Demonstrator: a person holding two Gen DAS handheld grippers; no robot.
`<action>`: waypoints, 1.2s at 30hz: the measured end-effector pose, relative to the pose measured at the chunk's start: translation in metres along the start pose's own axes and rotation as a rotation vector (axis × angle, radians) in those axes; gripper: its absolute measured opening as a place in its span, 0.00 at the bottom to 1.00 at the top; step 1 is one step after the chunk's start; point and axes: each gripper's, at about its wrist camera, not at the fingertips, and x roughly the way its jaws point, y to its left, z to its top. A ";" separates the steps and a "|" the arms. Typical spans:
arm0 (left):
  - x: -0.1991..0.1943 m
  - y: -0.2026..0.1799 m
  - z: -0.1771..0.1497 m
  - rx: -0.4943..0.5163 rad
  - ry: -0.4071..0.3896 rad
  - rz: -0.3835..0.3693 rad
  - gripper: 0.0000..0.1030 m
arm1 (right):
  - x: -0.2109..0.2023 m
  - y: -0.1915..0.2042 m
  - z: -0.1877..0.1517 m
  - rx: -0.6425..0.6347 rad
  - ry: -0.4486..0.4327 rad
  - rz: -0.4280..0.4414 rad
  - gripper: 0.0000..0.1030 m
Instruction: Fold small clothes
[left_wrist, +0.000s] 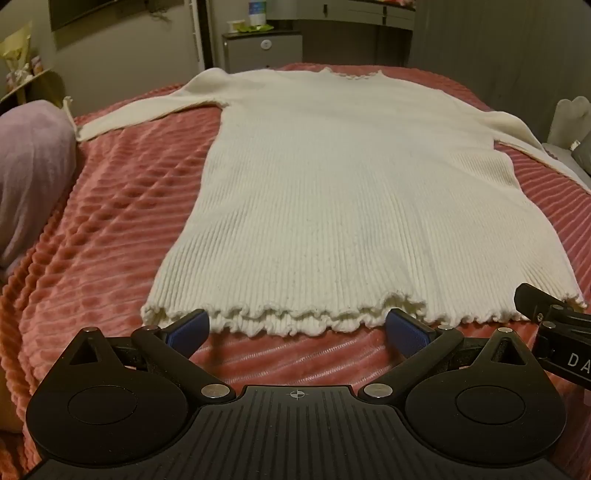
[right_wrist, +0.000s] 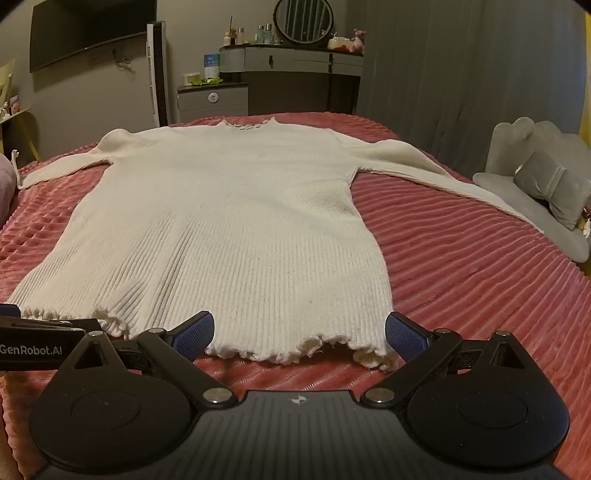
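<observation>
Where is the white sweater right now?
The white sweater lies flat, sleeves spread, on the pink bedspread, its ruffled hem nearest both open tongs, left and right, its collar toward the grey dresser.

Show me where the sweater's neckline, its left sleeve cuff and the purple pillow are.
neckline (right_wrist: 248, 126), right wrist view, ruffled collar edge.
left sleeve cuff (left_wrist: 82, 132), left wrist view, sleeve's open end.
purple pillow (left_wrist: 33, 170), left wrist view, its front face.

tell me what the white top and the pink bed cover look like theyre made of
White top: looks like a soft ribbed knit, perhaps wool or acrylic, matte, with fine vertical ribs and a frilly hem. Pink bed cover: seems a plush fleece or velvety fabric; raised ridges catch a slight sheen.
</observation>
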 end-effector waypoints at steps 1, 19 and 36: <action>-0.003 0.001 0.000 0.000 -0.001 0.000 1.00 | 0.000 0.000 0.000 0.000 0.000 0.000 0.96; -0.002 0.003 0.002 0.000 -0.005 -0.002 1.00 | 0.001 -0.001 0.001 0.003 -0.003 -0.002 0.96; -0.003 0.001 0.003 0.000 -0.006 -0.001 1.00 | -0.001 -0.004 0.000 0.004 -0.005 -0.003 0.96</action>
